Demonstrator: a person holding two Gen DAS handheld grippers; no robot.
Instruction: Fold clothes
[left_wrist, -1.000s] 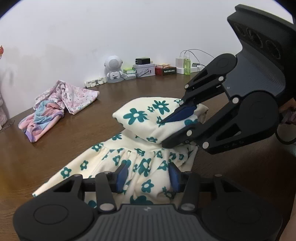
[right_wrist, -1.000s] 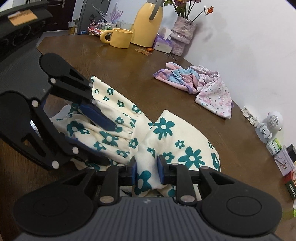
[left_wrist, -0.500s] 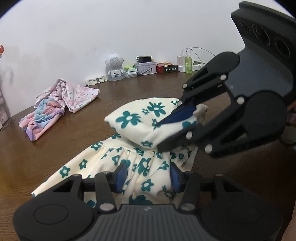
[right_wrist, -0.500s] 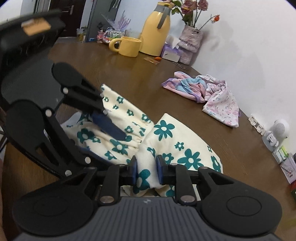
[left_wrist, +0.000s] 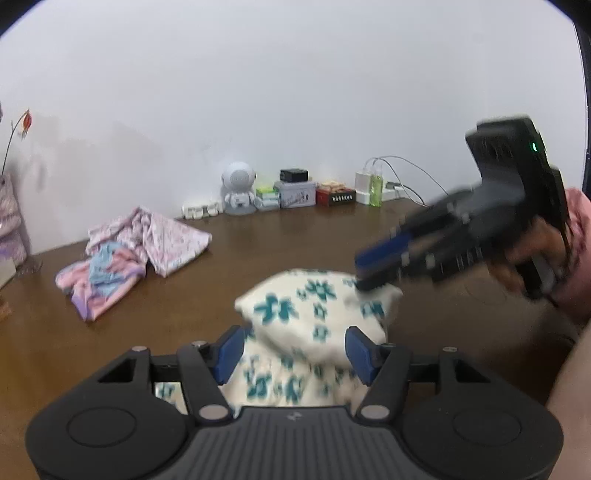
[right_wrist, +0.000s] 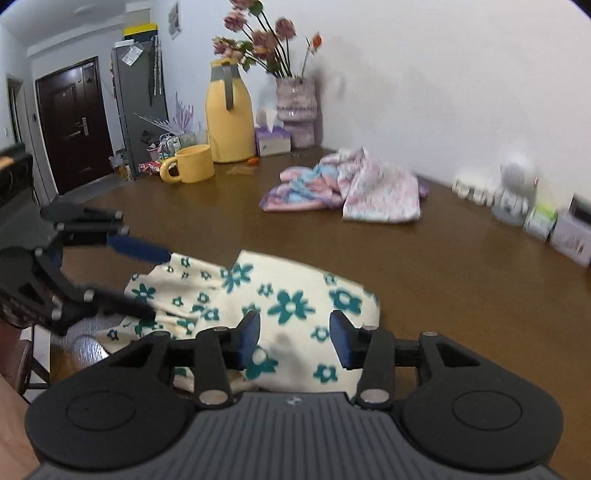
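Note:
A cream dress with teal flowers (left_wrist: 314, 317) lies folded over on the brown table (left_wrist: 184, 332); it also shows in the right wrist view (right_wrist: 280, 295). My left gripper (left_wrist: 295, 350) is open, its blue pads on either side of the cloth at the near edge; it appears at the left of the right wrist view (right_wrist: 147, 280). My right gripper (right_wrist: 293, 338) is open above the folded top part and holds nothing; in the left wrist view it (left_wrist: 373, 269) is blurred, just above the fold's right end.
A pink and blue heap of clothes (left_wrist: 125, 258) (right_wrist: 347, 188) lies farther back. A white robot figure (left_wrist: 239, 188), small boxes and chargers line the wall. A yellow jug (right_wrist: 229, 118), yellow mug (right_wrist: 192, 168), tissue box and flower vase (right_wrist: 295, 110) stand at the far corner.
My right gripper has let go of the dress's top part and opened, pulling back and up. My left gripper has drawn back too. The folded part now rests on the skirt.

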